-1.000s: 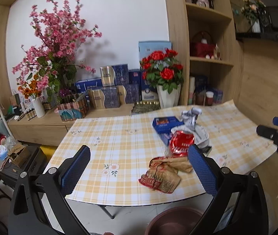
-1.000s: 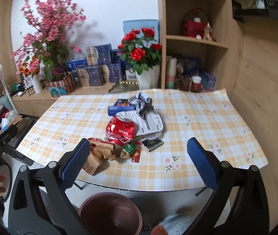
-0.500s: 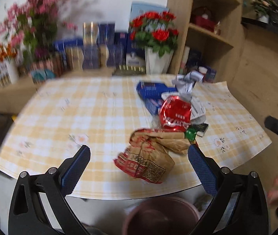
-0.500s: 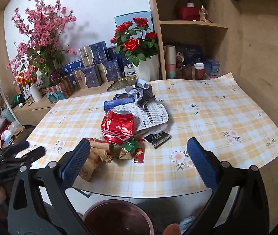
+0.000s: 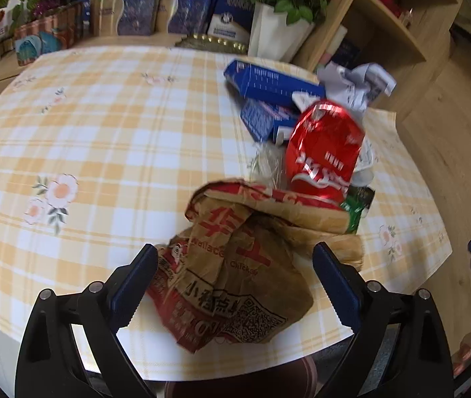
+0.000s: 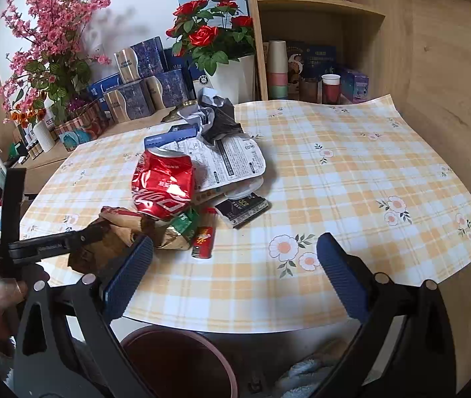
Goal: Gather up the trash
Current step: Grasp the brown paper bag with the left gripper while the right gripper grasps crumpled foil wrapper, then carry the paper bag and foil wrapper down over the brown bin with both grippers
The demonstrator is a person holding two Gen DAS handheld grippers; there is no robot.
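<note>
Through my left wrist camera, my left gripper point(image 5: 232, 285) is pointing down at the crumpled brown paper bag point(image 5: 235, 265) in the lower centre. My jaws are closing, the bag is lying between them, and neither pad is pressing it yet. Above and to the right, the crushed red can point(image 5: 325, 156) is leaning against the bag's upper fold, with a green wrapper point(image 5: 356, 209) wedged beside it. Blue boxes point(image 5: 268, 99) and crumpled paper point(image 5: 354, 83) are crowding the upper right of the checked tablecloth point(image 5: 102, 132). The bin's rim point(image 5: 235, 388) is showing only as a dark sliver at the bottom edge.

Through my right wrist camera, my right gripper point(image 6: 233, 275) is standing wide apart over bare cloth, gripping nothing. The bag point(image 6: 119, 232) is sitting at centre left, half hidden behind my left gripper's arm point(image 6: 46, 245). A small red packet point(image 6: 203, 242) and a dark packet point(image 6: 243, 207) are lying nearby. The brown bin point(image 6: 175, 361) is sitting below, cut off by my finger.
</note>
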